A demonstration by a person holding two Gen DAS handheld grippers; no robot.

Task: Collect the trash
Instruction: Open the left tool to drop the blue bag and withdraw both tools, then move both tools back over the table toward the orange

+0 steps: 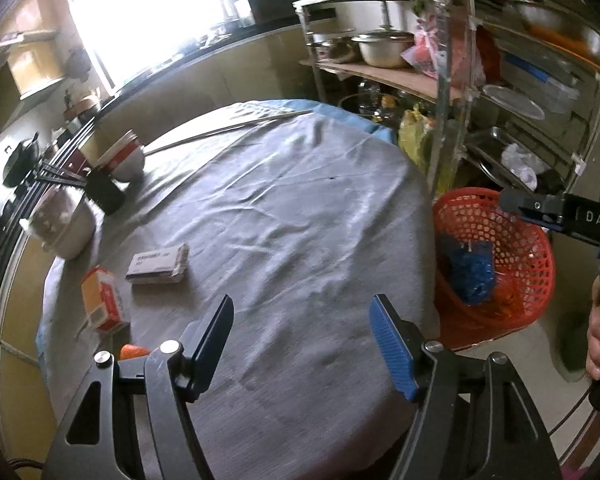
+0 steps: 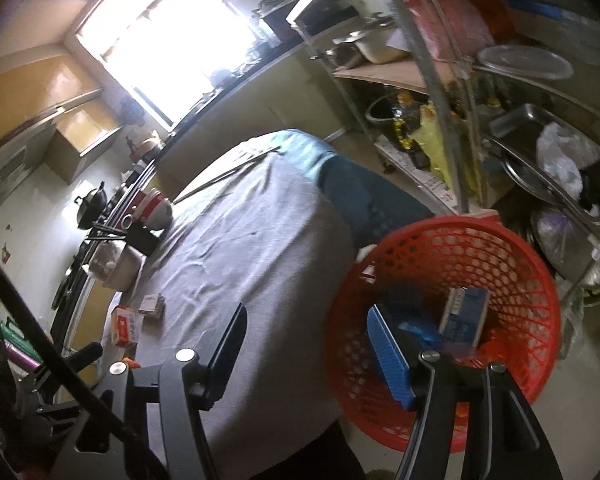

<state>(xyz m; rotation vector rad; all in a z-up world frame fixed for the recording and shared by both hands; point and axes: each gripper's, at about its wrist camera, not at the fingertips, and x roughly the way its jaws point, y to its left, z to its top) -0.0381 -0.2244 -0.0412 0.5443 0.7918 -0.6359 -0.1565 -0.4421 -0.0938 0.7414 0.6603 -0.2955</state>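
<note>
Looking down the left gripper (image 1: 302, 344), I see its jaws apart with nothing between them, hovering over the grey cloth (image 1: 284, 208). My right gripper (image 2: 306, 354) is likewise spread and empty, hanging at the table's edge with its blue pad over the red basket (image 2: 540, 280). The basket sits on the floor at about three o'clock from the table and already holds a small box (image 2: 462, 322) and some blue wrapping (image 1: 472, 276), so I judge I'm between drops, going back for more. What's left lies at roughly nine o'clock in the left view: a grey packet (image 1: 158, 264) lying flat, and just beside it an orange carton (image 1: 100, 298). The packet's long axis runs about eight to two; the carton's runs nearer eleven to five. Next I'd swing the left gripper toward them, roll the wrist so the jaws straddle the packet's short side, then close and carry it to the basket.
</note>
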